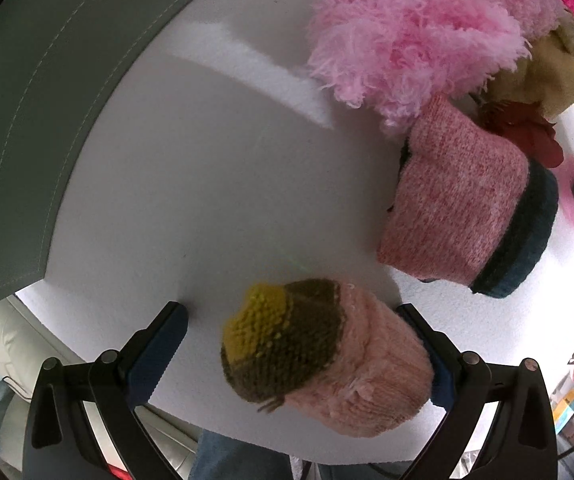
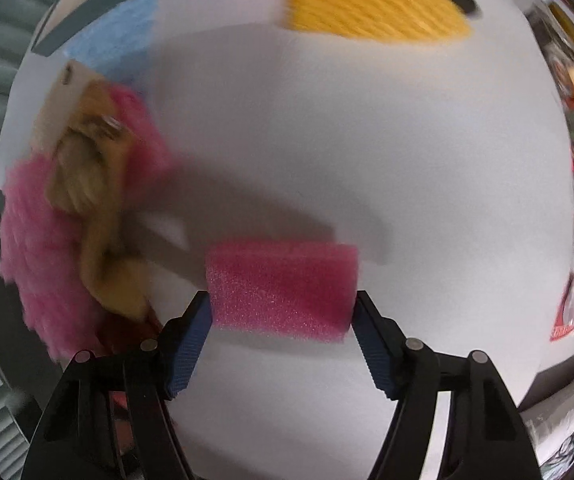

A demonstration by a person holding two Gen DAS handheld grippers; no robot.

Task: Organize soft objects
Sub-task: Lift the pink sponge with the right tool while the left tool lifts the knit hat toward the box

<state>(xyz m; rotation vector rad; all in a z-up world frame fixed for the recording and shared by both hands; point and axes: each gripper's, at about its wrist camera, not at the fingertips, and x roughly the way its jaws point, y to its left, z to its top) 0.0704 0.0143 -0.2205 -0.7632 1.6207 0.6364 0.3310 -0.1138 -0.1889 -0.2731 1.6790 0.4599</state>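
A white table top (image 1: 191,184) fills the left wrist view, with a grey stitched mat (image 1: 35,120) laid at its far left edge. The left gripper (image 1: 299,344) is seen with its jaws set wide; a rolled pale-pink knit (image 1: 351,376) with a brown-and-yellow cap end lies between them, close against the right pad, while the left pad stands clear of it — no grip is shown. Beyond it a folded pink knit (image 1: 459,204) rests on a dark teal piece (image 1: 527,248), and a fluffy pink item (image 1: 415,28) is heaped at the top, touching a tan plush (image 1: 539,76).

In the right wrist view, blurred, the same white surface is shown. The right gripper (image 2: 281,312) is closed on a pink sponge block (image 2: 283,284) — both blue pads are pressed to its ends. A yellow knit (image 2: 371,4) lies at the far edge.
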